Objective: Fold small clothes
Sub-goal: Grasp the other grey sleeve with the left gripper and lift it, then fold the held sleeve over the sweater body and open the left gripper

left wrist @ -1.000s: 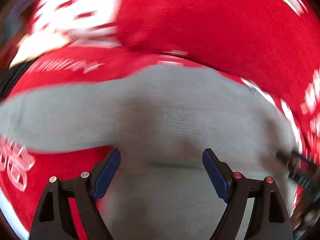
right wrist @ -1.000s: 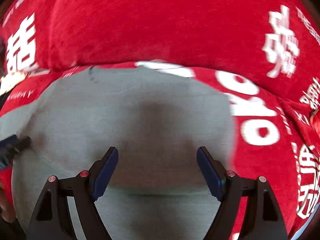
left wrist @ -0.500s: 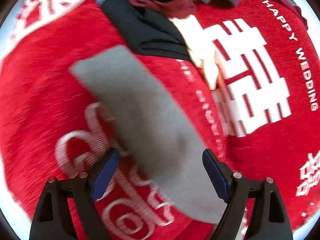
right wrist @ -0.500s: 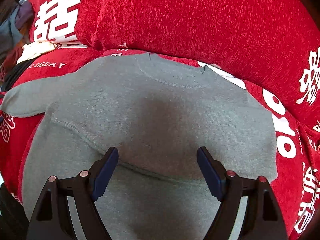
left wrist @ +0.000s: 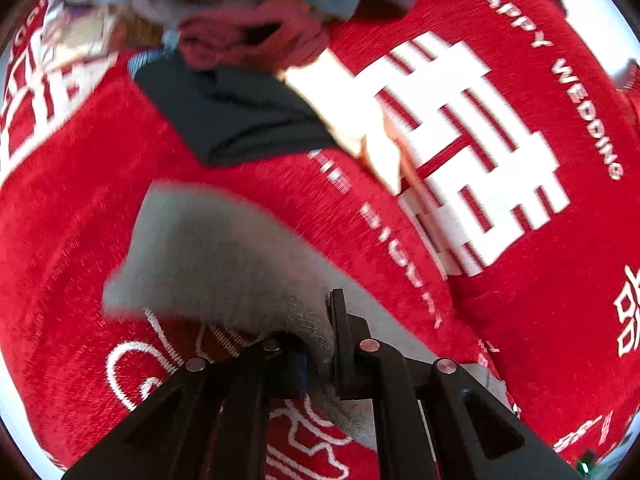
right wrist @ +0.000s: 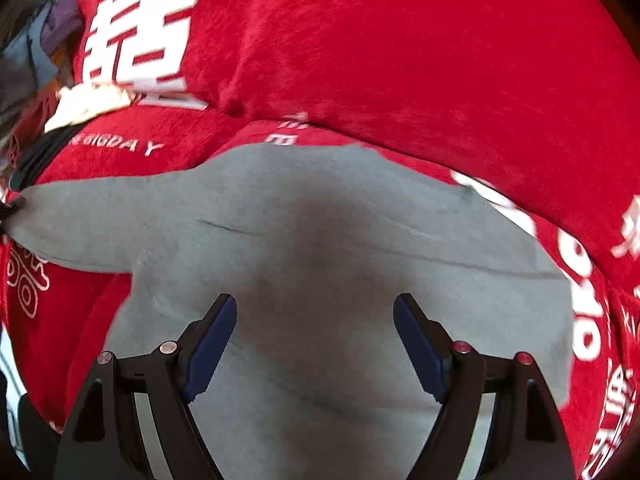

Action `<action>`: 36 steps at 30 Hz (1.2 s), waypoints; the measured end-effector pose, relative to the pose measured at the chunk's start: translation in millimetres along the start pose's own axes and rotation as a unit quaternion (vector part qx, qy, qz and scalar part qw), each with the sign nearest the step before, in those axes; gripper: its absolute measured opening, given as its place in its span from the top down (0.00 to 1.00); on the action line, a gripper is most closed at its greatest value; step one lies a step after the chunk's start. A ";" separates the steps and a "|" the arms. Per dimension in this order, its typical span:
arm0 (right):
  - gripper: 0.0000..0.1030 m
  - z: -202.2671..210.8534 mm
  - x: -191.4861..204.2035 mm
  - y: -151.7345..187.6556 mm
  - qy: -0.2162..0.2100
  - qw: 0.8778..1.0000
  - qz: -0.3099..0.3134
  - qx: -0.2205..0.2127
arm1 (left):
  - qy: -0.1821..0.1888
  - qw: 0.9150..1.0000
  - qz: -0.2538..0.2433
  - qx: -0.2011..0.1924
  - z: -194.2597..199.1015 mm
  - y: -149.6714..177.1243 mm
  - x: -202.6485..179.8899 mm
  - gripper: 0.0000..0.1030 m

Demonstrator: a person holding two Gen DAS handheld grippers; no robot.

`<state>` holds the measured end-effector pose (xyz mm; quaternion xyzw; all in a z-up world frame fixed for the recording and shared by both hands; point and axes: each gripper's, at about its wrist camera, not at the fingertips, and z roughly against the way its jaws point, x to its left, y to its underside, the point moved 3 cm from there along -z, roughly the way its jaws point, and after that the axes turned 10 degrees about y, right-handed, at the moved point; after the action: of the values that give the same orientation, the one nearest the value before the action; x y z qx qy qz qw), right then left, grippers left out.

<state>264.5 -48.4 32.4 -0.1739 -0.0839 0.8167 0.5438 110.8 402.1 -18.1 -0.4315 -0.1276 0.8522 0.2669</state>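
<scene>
A grey sweater lies flat on the red printed cloth, neck towards the far side. Its left sleeve stretches out sideways. My left gripper has its jaws closing on that sleeve near the cuff; the knit is pinched between the pads and bunches up around them. In the right wrist view the sleeve's tip runs to the frame's left edge. My right gripper hovers open over the sweater's chest, with nothing between its fingers.
A heap of other clothes lies beyond the sleeve: a maroon piece on top, a black garment below it and a cream one beside. The red cloth with white lettering rises like a cushion behind the sweater.
My left gripper swung from the sweater's body out to the sleeve and shut on it. The right gripper shifted over the chest and stayed open.
</scene>
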 end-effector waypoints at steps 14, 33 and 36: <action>0.14 -37.4 125.2 -34.1 -0.018 0.996 0.092 -0.004 | 0.010 0.997 -0.071 -0.009 15.8 -5.1 -44.6 0.92; 0.14 6.9 -181.7 77.9 0.045 0.989 -0.138 0.008 | 0.100 0.942 -0.289 0.137 -52.3 172.0 -345.4 0.91; 0.14 12.4 -208.8 89.2 0.044 0.986 -0.164 -0.001 | 0.126 0.922 -0.326 0.168 -63.3 234.7 -401.4 0.92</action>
<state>255.9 -274.5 55.0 -0.1941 -0.0880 0.7080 0.6733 275.5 -19.2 107.0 -0.4184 -0.0819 0.6655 0.6127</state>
